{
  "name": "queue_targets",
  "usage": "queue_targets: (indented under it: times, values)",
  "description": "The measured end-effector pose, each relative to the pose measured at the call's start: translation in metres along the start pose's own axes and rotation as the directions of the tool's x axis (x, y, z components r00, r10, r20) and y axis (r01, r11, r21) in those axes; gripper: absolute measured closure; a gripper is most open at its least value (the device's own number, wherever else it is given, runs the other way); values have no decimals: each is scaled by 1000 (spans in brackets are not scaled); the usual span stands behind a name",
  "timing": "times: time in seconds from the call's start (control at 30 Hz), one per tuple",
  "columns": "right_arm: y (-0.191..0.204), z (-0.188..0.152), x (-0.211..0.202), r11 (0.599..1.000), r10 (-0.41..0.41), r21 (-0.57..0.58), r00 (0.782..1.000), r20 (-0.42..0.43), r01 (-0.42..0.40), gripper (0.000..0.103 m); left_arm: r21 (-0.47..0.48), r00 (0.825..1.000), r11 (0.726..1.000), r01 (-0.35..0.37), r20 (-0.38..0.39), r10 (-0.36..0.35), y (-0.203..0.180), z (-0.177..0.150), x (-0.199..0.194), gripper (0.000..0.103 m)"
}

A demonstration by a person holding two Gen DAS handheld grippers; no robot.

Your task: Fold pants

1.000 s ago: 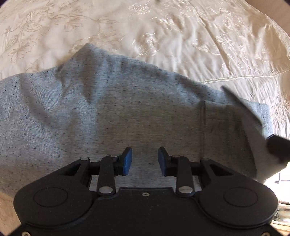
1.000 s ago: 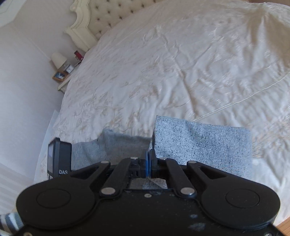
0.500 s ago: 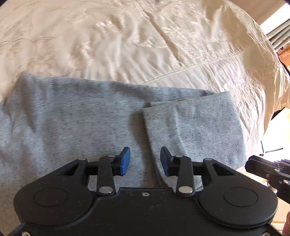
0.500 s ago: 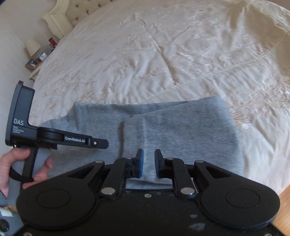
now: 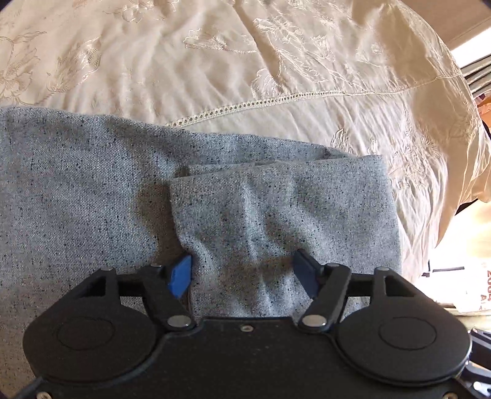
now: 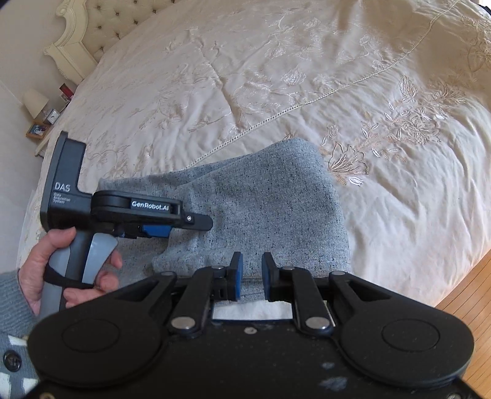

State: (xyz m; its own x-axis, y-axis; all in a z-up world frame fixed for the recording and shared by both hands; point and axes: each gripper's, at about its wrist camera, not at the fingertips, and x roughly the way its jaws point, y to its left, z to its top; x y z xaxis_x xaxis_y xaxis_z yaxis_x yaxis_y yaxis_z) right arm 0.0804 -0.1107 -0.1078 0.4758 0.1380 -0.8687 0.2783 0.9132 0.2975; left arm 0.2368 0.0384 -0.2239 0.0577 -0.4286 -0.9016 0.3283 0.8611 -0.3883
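The grey speckled pants (image 5: 276, 214) lie folded on the cream bedspread, a smaller folded flap on top of a wider layer. My left gripper (image 5: 244, 276) is open, its blue pads pressed down on the near edge of the top flap, the cloth bunched between them. In the right wrist view the pants (image 6: 270, 208) lie near the bed's front edge. My right gripper (image 6: 251, 276) is open a little and empty, just above the pants' near edge. The left gripper also shows there (image 6: 172, 228), low over the pants' left part.
The embroidered bedspread (image 6: 276, 76) covers the bed. A tufted headboard (image 6: 101, 27) and a nightstand with a lamp (image 6: 36, 104) stand far left. The wood floor (image 6: 469, 291) shows at the right past the bed's edge.
The right gripper let go of the pant flap it held a second ago and now sits open. The left gripper opened wider and lowered onto the folded flap.
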Motion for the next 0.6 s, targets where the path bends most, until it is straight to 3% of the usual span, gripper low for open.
queue_targets:
  times: [0.07,0.1,0.13,0.2,0.3,0.4,0.5,0.6]
  values:
    - [-4,-4,-3,999,-2,-33,1000,-22,1,86,-6,998,998,-68,14,68,-3,-1,-5,65]
    - [-7,-7,-3,999,-6,-50,999,-37,4,86,-29,999,999,-35,26,36,0,-2,-13,81]
    - [-9,-9,-2,998,-12,-68,999,-49,9,86,-59,999,998,-2,42,4,3,-3,-22,83]
    - [-13,-13,-2,995,-22,-99,998,-65,16,86,-108,997,994,13,78,-5,10,-4,-46,83]
    - [-17,-15,1,990,-25,-141,996,-84,12,86,-119,995,992,-36,93,48,17,-4,-65,83]
    - [-17,-11,5,987,-3,-163,997,-81,-10,86,-110,998,993,-37,49,43,26,-1,-59,74]
    - [-16,-2,12,985,16,-170,998,-58,-26,86,-77,996,993,-89,-23,87,28,0,-45,69]
    - [-13,10,20,983,16,-184,1000,-22,-20,86,-49,988,987,-152,16,153,23,0,-45,67]
